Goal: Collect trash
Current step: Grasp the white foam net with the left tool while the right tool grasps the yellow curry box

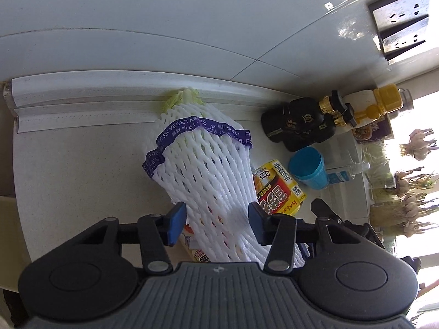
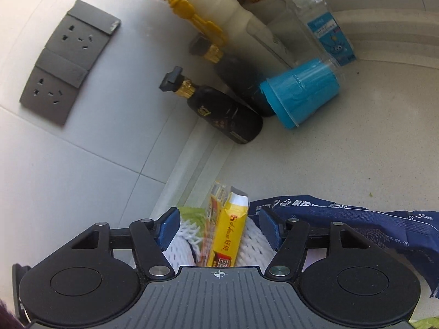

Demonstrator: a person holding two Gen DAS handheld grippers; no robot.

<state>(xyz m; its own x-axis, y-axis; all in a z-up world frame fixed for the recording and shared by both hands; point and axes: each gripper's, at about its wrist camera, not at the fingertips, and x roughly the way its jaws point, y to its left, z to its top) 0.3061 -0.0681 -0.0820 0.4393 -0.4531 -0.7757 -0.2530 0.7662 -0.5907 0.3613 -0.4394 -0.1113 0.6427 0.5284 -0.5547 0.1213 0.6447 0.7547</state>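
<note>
The left gripper (image 1: 215, 223) stands spread, its blue pads either side of the white foam-net sleeve with a purple band (image 1: 203, 170), which wraps a leafy cabbage lying on the pale speckled tabletop (image 1: 82, 164). The right gripper (image 2: 216, 230) is also spread, holding nothing, above the yellow cardboard carton (image 2: 227, 233) that leans on the sleeve. The carton looks light, stiff and probably crushable, best pinched across its narrow faces. The net is soft and springy. A crumpled dark blue plastic bag (image 2: 356, 227) lies just beside; a blue plastic cup (image 2: 301, 90) and dark sauce bottles (image 2: 225, 112) crowd the wall behind.
</note>
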